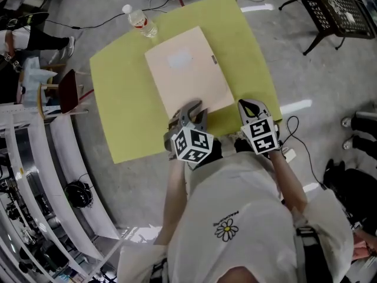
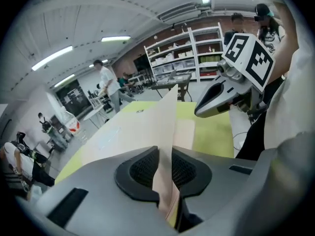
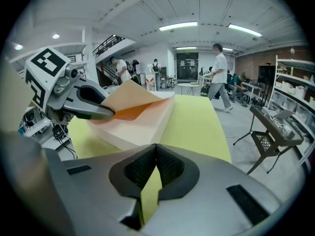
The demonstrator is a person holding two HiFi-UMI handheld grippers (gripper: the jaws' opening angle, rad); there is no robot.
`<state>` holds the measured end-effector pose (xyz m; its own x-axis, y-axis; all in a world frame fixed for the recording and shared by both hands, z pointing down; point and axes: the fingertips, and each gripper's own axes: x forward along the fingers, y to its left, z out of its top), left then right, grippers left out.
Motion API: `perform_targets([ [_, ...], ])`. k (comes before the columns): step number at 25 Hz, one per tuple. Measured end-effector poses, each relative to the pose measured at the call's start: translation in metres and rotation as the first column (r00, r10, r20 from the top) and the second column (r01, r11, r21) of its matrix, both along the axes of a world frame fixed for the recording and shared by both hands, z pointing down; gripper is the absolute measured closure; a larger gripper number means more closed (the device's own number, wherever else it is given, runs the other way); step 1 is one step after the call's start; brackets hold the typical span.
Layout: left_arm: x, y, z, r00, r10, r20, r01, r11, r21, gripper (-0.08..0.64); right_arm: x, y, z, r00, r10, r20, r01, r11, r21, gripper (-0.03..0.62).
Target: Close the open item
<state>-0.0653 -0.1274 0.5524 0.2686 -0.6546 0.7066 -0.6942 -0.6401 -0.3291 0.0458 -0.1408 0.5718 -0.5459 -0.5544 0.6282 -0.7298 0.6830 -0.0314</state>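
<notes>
worktop: yellow-green, under everything | folder: beige, lying mid-worktop at my 12 o'clock, cover raised a little along its 6 o'clock edge | left gripper: my fingers pinch that cover's edge | right gripper: by the folder's 5 o'clock corner, fingers pressed together, empty

— How are the arms set?
— The left forearm and the right forearm reach forward side by side. Both grippers tilt downward, their tips about level with each other.
— And the left gripper?
— Its jaws pinch a thin cover, which runs up between the pads. Its marker cube faces up.
— The right gripper?
— It is just beside the left one, with its jaws together at the tips and holding nothing.
</notes>
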Motion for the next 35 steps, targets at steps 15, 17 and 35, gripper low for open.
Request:
perform_targets([
  [15, 0.005, 0.0, 0.025, 0.963, 0.235, 0.131, -0.184, 0.932, -0.313, 0.485, 0.016, 0.002, 0.004, 0.998, 0.061, -0.006, -0.061, 0.998, -0.016, 0.58],
  [17, 0.006, 0.0, 0.027, 0.947, 0.28, 0.157, -0.214, 0.915, -0.343, 0.483, 0.018, 0.004, 0.005, 0.998, 0.064, -0.007, -0.064, 0.998, -0.018, 0.58],
  [35, 0.008, 0.003, 0.032, 0.85, 0.439, 0.292, -0.267, 0.836, -0.479, 0.445, 0.008, 0.021, 0.007, 0.999, 0.035, -0.017, -0.035, 0.999, -0.022, 0.58],
])
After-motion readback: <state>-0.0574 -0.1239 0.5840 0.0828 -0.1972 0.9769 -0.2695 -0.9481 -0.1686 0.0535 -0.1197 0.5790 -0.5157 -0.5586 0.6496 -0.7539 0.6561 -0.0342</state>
